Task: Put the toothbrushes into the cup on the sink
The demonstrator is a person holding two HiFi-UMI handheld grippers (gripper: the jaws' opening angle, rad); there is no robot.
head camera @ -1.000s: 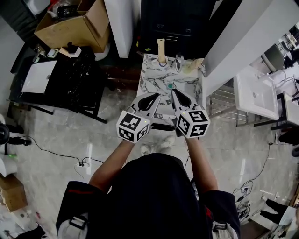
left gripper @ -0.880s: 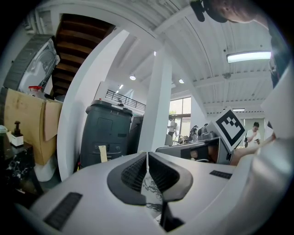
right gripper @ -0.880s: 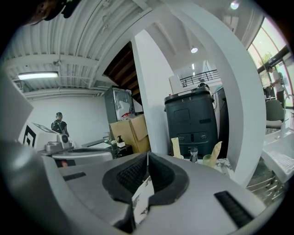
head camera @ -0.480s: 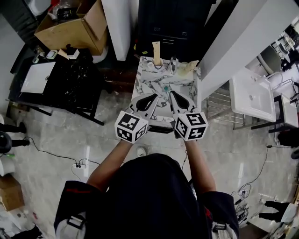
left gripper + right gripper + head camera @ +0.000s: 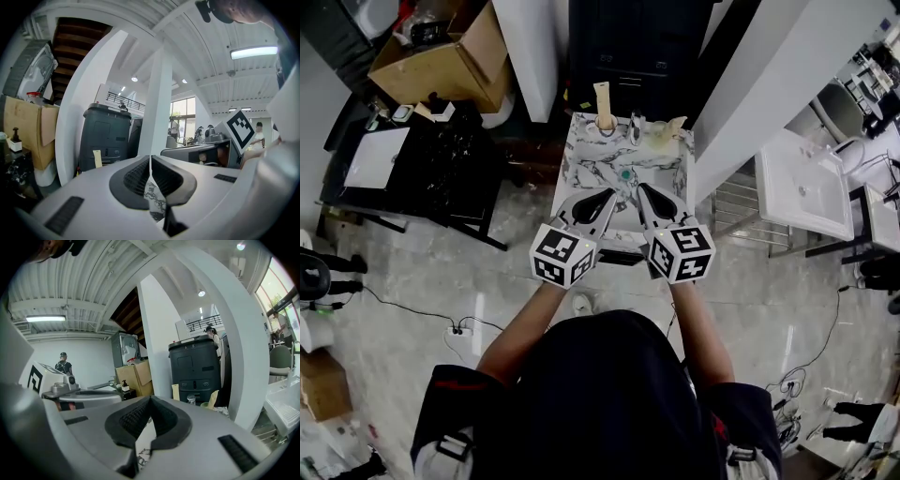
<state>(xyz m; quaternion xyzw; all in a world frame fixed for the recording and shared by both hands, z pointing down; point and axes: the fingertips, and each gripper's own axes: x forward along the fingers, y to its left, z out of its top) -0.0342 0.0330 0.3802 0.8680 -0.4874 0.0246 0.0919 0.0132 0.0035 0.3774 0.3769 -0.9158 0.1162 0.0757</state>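
Sink shifted left in view, left gripper and right gripper closed, empty.

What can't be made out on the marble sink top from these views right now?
- Head view: the things along the back of the sink top, such as the beige upright thing, are too small to identify.
- Head view: the sink top's near edge is hidden behind the left gripper and the right gripper.
- Both gripper views: each shut gripper's own body fills the lower half, leaving only a sliver of marble.
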